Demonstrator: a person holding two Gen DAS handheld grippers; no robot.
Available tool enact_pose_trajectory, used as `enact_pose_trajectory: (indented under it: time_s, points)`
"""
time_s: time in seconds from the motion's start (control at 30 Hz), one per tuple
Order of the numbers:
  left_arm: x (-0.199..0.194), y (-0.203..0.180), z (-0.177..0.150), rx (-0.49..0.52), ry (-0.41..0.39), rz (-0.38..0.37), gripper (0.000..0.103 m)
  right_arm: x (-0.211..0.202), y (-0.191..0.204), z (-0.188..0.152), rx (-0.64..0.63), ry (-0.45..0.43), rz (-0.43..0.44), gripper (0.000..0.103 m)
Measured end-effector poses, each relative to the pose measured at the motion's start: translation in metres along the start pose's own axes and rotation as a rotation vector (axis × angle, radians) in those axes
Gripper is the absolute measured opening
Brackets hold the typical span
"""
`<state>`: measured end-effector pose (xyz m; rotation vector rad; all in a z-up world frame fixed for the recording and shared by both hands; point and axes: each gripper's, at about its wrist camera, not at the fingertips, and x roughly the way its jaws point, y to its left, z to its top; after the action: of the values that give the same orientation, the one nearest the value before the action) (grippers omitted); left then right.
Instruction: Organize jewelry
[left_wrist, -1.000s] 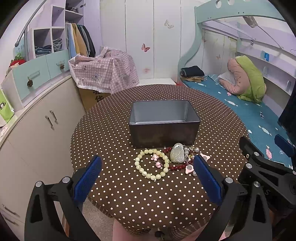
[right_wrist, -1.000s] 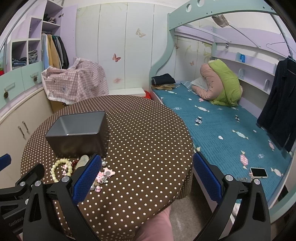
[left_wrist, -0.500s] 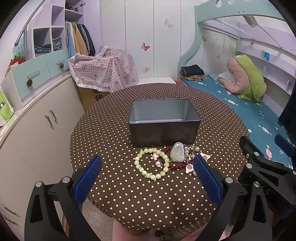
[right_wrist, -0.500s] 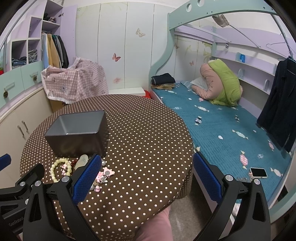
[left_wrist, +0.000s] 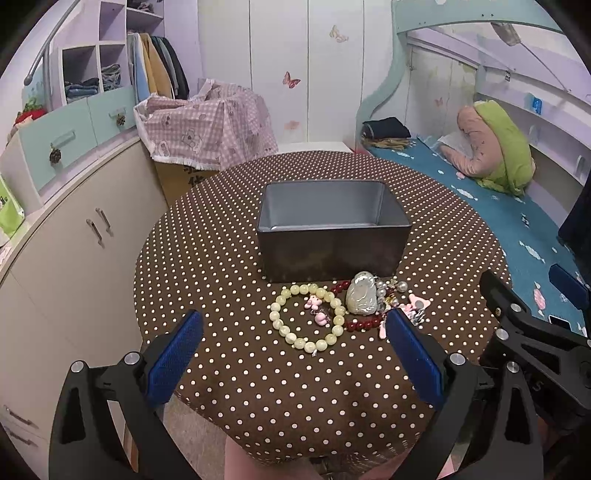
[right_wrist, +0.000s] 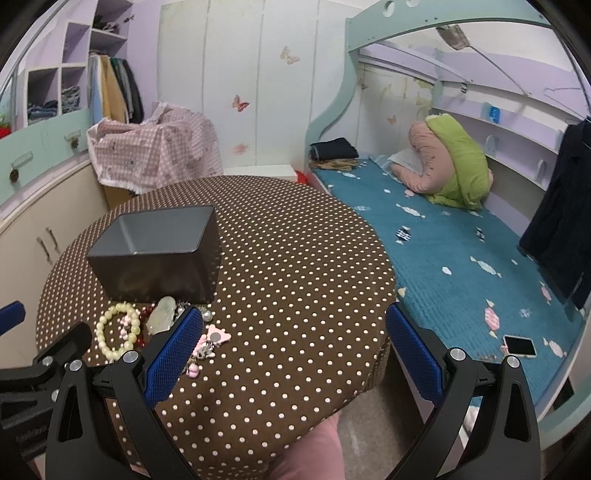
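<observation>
Round table (left_wrist: 229, 373) under a brown dotted cloth, seen from both wrist cameras. Left gripper (left_wrist: 293, 360): fingers wide apart, nothing between the pads, held above the near table edge. The jewelry lies just ahead of the gap, toward the right finger (left_wrist: 415, 363), whose tip overlaps the pile's right end in this view. Right gripper (right_wrist: 293, 356): fingers likewise wide apart and empty; the jewelry sits at and beyond its left finger (right_wrist: 171, 356), outside the gap.

Tin (left_wrist: 332, 230): open, rectangular, dark grey, long axis running left to right in the left view; its visible interior holds nothing. The jewelry lies on the cloth just before the tin's near wall.

Pile, left to right: bead bracelet (left_wrist: 308, 317), pale yellow, lying flat as an open ring around two small pink charms (left_wrist: 317, 309); jade pendant (left_wrist: 361, 300), long axis pointing toward the tin; red beads (left_wrist: 364, 325) partly beneath it; pink clips (left_wrist: 416, 304) at the right end.
</observation>
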<state>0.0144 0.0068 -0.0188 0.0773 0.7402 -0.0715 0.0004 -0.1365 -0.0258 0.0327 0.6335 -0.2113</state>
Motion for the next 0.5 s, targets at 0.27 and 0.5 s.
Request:
enact_pose_trajectory:
  time_s: [0.27,0.5]
  points:
    - [0.025,0.022,-0.003,-0.064,0.049,0.012,0.096,0.027,0.001,-0.006,-0.007,0.072,0.015,0.096]
    - [0.048,0.037,-0.005,-0.123,0.11,-0.001,0.095,0.052,0.007,-0.014,-0.024,0.136,0.062,0.096]
